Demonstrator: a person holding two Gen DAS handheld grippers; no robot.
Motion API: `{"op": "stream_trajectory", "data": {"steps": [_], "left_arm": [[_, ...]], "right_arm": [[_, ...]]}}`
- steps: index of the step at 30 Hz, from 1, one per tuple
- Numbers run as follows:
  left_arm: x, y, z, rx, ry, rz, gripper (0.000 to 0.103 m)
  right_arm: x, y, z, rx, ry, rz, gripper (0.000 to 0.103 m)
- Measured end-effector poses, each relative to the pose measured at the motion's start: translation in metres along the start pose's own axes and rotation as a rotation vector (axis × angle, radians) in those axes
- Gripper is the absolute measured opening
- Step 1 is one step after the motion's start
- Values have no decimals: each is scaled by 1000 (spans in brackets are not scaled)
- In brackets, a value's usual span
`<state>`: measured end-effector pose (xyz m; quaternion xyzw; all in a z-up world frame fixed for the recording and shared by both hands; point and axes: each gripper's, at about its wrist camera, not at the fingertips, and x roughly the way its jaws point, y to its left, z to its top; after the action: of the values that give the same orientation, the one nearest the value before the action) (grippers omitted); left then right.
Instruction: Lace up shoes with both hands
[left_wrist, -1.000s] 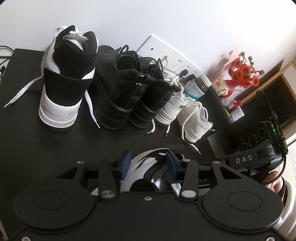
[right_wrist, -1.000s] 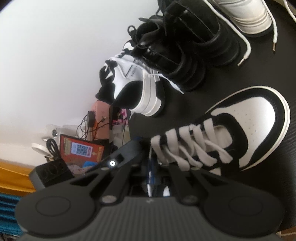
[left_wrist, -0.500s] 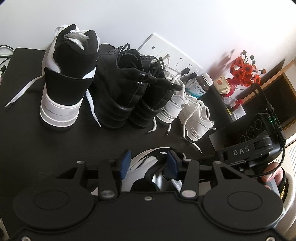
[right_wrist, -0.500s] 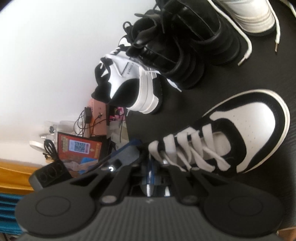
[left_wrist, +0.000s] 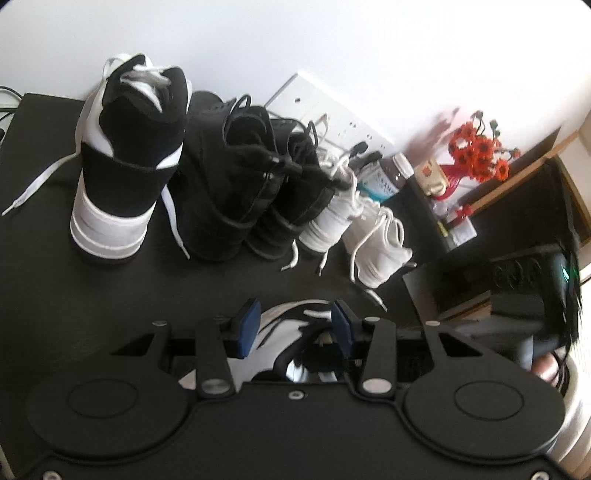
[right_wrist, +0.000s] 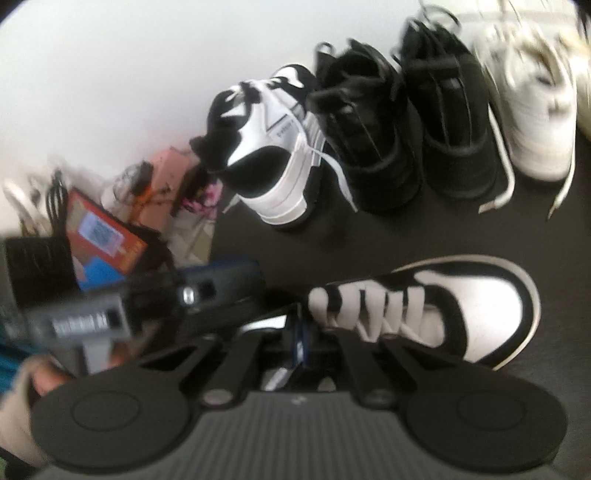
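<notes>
Jaws on the right gripper (right_wrist: 301, 341) are pressed together over a thin white strip, apparently a lace end, though blur makes that uncertain. On the left gripper (left_wrist: 293, 326) the jaws stand part-way apart around the collar of the black-and-white sneaker (right_wrist: 443, 310); whether the pads press on it cannot be told. The sneaker lies on the dark table (left_wrist: 55, 288), near the person, in front of a far row of other shoes (left_wrist: 229, 184). Its white lace (right_wrist: 369, 310) already crosses in several bars up the tongue, so threading looks nearly complete; the top eyelets and the tying likely remain. In the right wrist view its long axis runs left to right, with the toe pointing right.
</notes>
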<state>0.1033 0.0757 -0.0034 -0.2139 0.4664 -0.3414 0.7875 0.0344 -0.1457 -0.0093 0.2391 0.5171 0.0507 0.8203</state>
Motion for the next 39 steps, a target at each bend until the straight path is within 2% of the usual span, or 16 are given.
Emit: {"op": "stream_trajectory", "data": {"steps": [4,9,18,24,30,36,38,39], "left_arm": [[11,3,0,-20,15,31,42],[16,6,-2,-23,35,32,41],[14,9,-3,-19,46,19,41],[14,10,-3,-27,43,18,41],[19,11,2,-70,60,-32,40],[31,6,5,-86,88,-48,26],[34,6,5,-110,88,-76,2],[34,6,6,-126,87,-90,2]], "right_arm": [[-1,16,-3,-110,-24,-100,2],[0,30,-14,-180,-74,-163,2],[-6,22,-16,-106,-142,-157,2],[-5,31,-19,-157,-169,-191,2],[-3,43,-26,-235,-198,-243,2],[-2,45,-28,-251,-206,-256,2],[-2,46,-29,-258,-210,-261,2],[-1,47,-30,-262,-212,-263,2]]}}
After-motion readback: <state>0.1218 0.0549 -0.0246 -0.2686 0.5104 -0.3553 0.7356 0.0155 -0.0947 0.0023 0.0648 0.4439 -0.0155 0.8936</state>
